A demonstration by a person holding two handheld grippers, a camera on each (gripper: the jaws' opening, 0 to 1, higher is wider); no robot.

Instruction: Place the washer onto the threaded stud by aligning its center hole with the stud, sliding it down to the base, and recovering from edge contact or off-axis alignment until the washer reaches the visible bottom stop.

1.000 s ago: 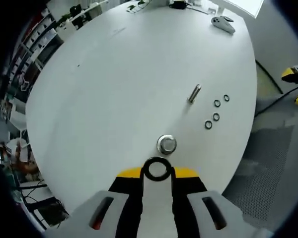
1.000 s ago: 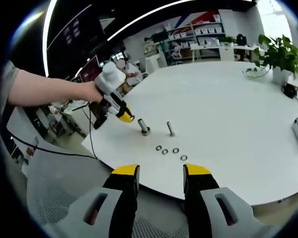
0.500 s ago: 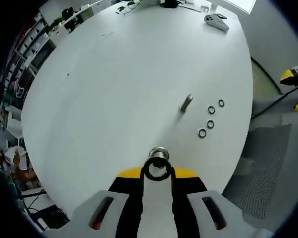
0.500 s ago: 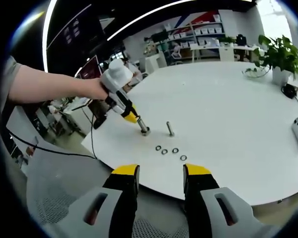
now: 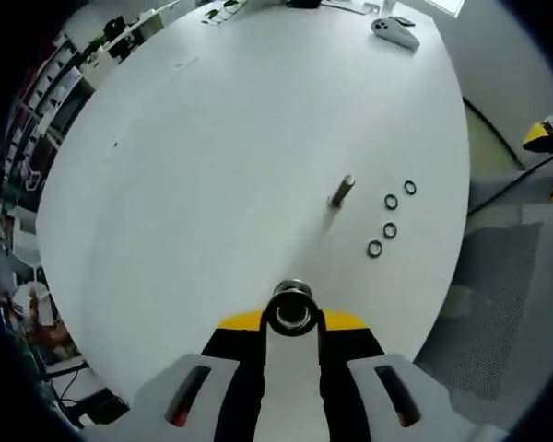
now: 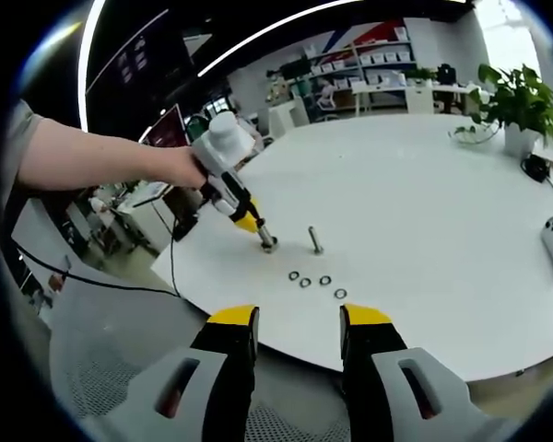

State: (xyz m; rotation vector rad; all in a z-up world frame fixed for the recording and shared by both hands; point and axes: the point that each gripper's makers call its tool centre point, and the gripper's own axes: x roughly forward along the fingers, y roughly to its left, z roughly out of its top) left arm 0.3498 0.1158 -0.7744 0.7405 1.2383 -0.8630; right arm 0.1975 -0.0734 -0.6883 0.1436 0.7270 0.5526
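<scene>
Left tool (image 5: 292, 318) has come down since a second ago: gripped washer (image 5: 291, 313), a black ring, now rings the stud (image 5: 292, 292) tip. Right tool (image 6: 297, 322) gapes, holding nothing.

The left gripper view looks steeply down, close above the stud (image 5: 293, 296). The right gripper view faces across the tabletop (image 6: 424, 221) from beyond its edge. Both share the stud and loose rings (image 6: 315, 280).
</scene>
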